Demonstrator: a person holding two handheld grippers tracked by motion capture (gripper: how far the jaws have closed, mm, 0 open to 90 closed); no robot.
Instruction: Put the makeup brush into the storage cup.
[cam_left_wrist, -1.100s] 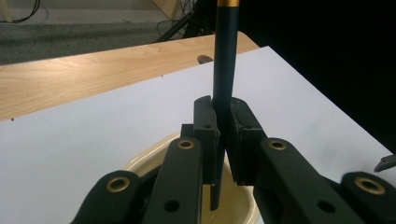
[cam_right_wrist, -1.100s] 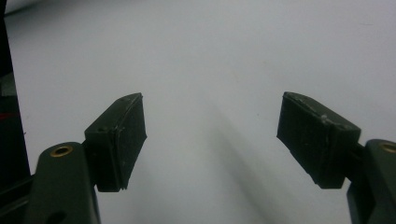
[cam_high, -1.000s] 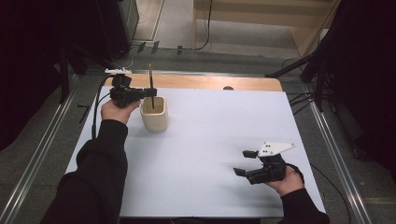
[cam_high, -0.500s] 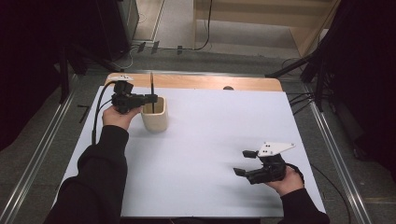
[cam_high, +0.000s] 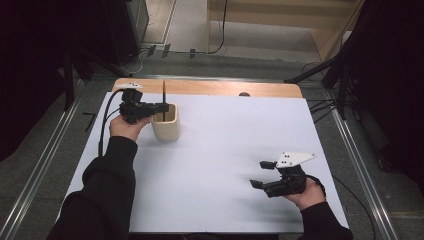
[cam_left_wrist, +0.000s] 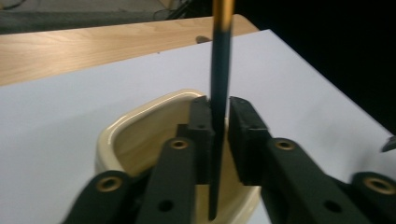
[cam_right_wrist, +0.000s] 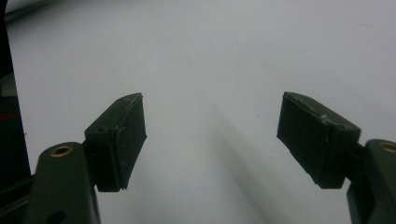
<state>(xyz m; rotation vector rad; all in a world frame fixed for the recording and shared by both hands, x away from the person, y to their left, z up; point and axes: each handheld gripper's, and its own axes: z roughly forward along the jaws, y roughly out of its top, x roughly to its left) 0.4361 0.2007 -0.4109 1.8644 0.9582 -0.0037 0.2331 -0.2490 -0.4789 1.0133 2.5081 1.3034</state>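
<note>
A cream cup (cam_high: 165, 129) stands at the back left of the white sheet (cam_high: 225, 150). A thin dark stick (cam_high: 164, 95) stands upright in it. My left gripper (cam_high: 162, 106) reaches over the cup's rim from the left, with the stick between its jaws. In the left gripper view the stick (cam_left_wrist: 221, 60) lies against one pad, a narrow gap shows at the other, and its lower end is down inside the cup (cam_left_wrist: 116, 135). The jaws of the left gripper (cam_left_wrist: 219, 135) have just been opening. My right gripper (cam_high: 261, 174) rests at the front right, its jaws wide open and holding nothing (cam_right_wrist: 212, 135).
A strip of bare wooden tabletop (cam_high: 215, 88) runs along the far edge of the sheet. Metal rails (cam_high: 360, 165) flank the table on both sides. Cables lie on the floor (cam_high: 320, 107) to the right.
The left hand has come down a little and the stick has sunk deeper into the cup. The left jaws have parted slightly around the stick. The right hand has kept still.
</note>
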